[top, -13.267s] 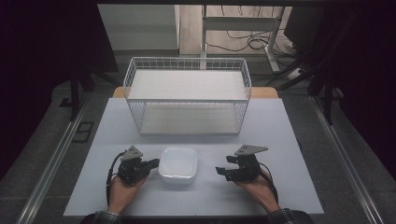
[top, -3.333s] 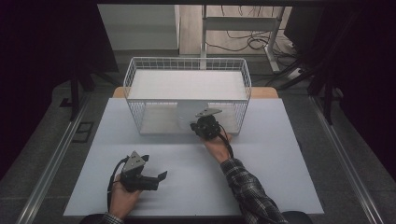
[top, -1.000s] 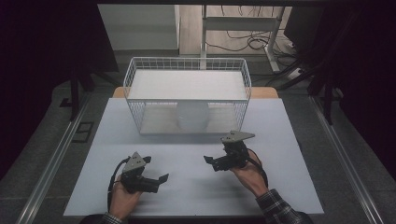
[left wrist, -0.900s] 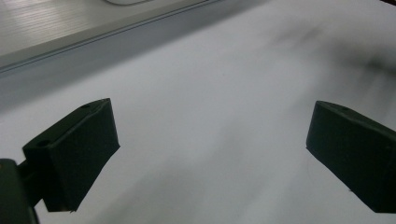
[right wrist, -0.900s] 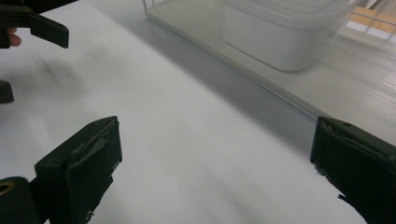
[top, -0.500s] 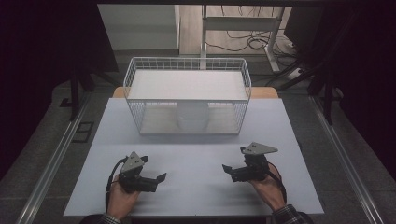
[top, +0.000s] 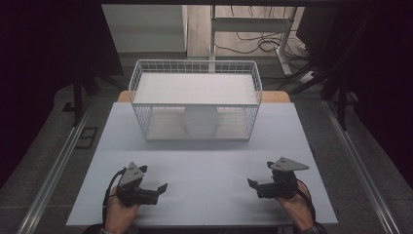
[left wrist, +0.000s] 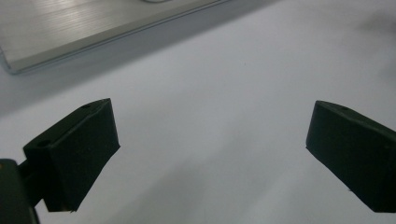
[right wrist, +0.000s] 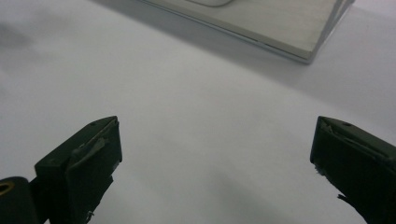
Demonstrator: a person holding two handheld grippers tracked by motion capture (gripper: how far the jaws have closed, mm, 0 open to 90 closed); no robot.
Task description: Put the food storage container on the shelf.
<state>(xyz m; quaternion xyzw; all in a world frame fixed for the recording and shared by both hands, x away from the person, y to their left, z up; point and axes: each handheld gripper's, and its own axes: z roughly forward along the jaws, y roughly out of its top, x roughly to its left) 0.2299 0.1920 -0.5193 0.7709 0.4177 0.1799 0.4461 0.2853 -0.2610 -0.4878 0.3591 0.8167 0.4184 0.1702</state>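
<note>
A white bowl [top: 200, 122] sits inside the white wire basket [top: 141, 112] on its lower shelf, at the far middle of the table. My left gripper [top: 162, 186] rests low at the near left, open, with nothing between its black jaws. Over at the near right, my right gripper [top: 251, 184] is open too and holds nothing. In the left gripper view the left gripper [left wrist: 210, 154] looks across bare white tabletop. The right gripper [right wrist: 215, 163] stands wide apart over the same white surface in the right gripper view.
The basket's metal base edge [left wrist: 79, 37] lies ahead in the left gripper view, and the same base edge [right wrist: 280, 32] shows in the right gripper view. The white table [top: 204, 165] stretches between basket and grippers. Dark floor, rails and cables surround it.
The bowl that lay between the grippers now sits in the basket. My right gripper has drawn back from the basket to the near right; the left one has stayed put.
</note>
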